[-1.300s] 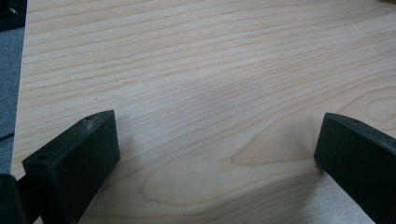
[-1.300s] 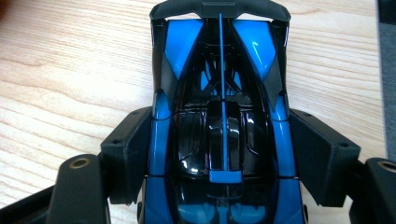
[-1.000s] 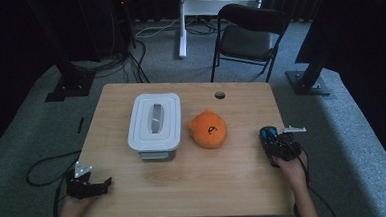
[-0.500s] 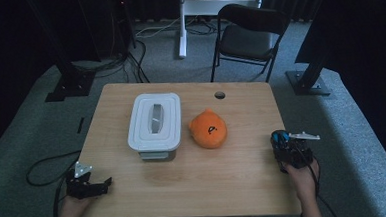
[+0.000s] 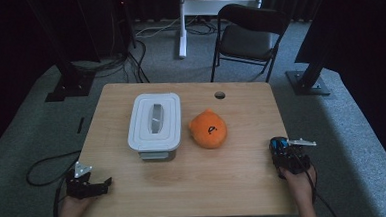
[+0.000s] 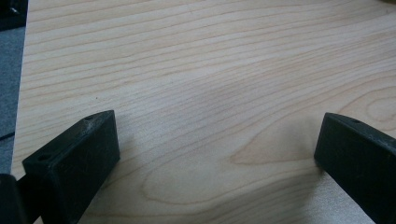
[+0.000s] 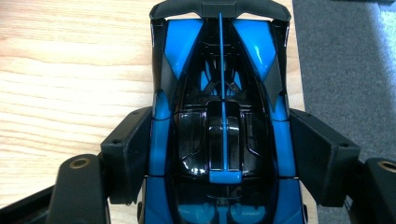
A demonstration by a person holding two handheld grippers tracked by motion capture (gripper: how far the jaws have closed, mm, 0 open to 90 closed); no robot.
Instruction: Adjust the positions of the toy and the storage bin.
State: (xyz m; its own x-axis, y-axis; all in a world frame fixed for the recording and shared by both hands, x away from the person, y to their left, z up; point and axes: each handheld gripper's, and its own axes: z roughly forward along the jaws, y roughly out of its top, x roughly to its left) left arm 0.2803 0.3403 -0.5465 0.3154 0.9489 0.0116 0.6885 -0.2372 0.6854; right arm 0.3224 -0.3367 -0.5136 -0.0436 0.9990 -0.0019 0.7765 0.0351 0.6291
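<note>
Grey carpet [image 5: 27, 142] runs all round a pale wooden table [image 5: 195, 188], with a black folding chair [image 5: 250, 35] and a white stand [image 5: 215, 4] behind its far edge in a room too dim to read further. Near the middle of the table, toward the left edge, sits a white lidded container [image 5: 155, 121] with a grey handle set into its lid, and just to the right of it an orange plush toy [image 5: 208, 129] with a small dark mark on top; what the container holds is hidden under the lid. A small round hole [image 5: 220, 94] lies near the far edge. At the near left corner the left gripper [image 5: 87, 183] rests over the table, its jaws wide apart with bare wood grain between them in the left gripper view. At the right edge, toward the near corner, the right gripper [image 5: 283, 151] is clamped on a blue and black toy car [image 7: 223, 116], which in the high view is only a small blue glint [image 5: 279, 145]. The right gripper view gives the detail: glossy black canopy, a blue centre stripe, a black wing at the far end, both jaws pressed to its flanks, the near end of the car cut off by the frame.
</note>
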